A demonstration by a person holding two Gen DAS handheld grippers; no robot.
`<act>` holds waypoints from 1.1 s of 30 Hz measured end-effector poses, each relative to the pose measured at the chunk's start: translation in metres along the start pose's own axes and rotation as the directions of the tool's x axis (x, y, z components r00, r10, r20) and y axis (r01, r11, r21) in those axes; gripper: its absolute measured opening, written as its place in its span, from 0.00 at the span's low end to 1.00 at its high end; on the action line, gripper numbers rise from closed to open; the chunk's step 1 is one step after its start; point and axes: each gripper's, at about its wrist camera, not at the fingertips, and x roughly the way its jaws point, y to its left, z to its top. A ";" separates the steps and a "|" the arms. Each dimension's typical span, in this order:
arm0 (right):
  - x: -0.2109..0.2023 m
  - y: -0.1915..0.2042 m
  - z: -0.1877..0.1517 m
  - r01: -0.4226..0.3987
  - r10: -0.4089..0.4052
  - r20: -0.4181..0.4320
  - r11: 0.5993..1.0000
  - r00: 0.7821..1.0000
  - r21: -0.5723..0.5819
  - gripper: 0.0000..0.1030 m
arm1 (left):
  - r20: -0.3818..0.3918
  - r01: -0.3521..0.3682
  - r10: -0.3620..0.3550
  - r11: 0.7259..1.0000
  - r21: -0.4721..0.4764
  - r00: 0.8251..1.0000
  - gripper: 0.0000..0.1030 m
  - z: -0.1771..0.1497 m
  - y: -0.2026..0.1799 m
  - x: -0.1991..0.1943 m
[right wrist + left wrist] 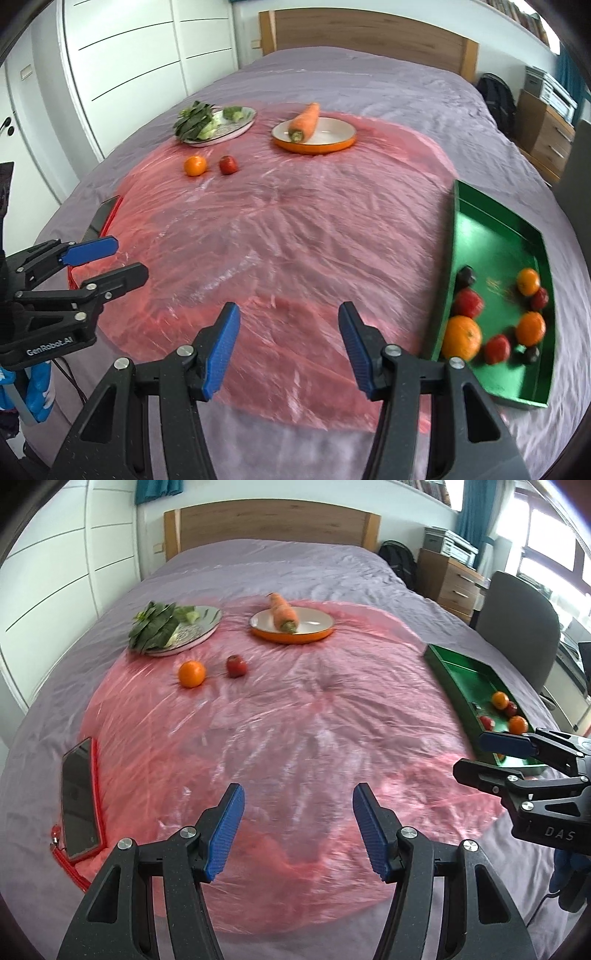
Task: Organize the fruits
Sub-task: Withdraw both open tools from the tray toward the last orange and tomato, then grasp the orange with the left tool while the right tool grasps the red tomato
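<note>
We work over a bed (295,568) with a purple cover and a wooden headboard (271,524); a pink plastic sheet (295,709) lies crinkled across its middle. White wardrobe doors stand left of both tools, a wooden dresser (448,583) and a grey chair (517,627) to the right.

The left gripper (298,814) is spread, nothing between its blue pads. The right gripper (289,330) is likewise spread and empty. Both hang above the sheet without touching it.

Far ahead of the left gripper, slightly left, we see 1 orange (191,673) and 1 small red fruit (236,666) near each other on the sheet. Beyond them sit a plate of leafy greens (173,627) and an orange dish (291,627) with 1 carrot (282,612) resting across it.

Right of the right gripper lies a green tray (491,236); its near end holds 3 oranges, several red fruits and 2 dark ones, blurred. A phone (77,797) with a red cord lies left of the left gripper.
</note>
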 end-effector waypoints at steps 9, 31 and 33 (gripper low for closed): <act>0.041 0.026 0.032 -0.060 0.059 -0.009 0.997 0.998 -0.057 0.93 | -0.019 -0.046 0.045 0.998 -0.045 0.999 0.54 0.011 0.051 0.027; 0.165 0.080 0.156 -0.144 0.146 -0.009 0.958 0.989 -0.247 0.75 | -0.025 -0.011 0.010 1.000 -0.028 1.000 0.48 0.104 0.139 0.127; 0.174 0.081 0.164 -0.150 0.152 -0.014 0.955 0.988 -0.255 0.73 | -0.030 -0.018 0.018 1.000 -0.007 0.999 0.48 0.109 0.142 0.136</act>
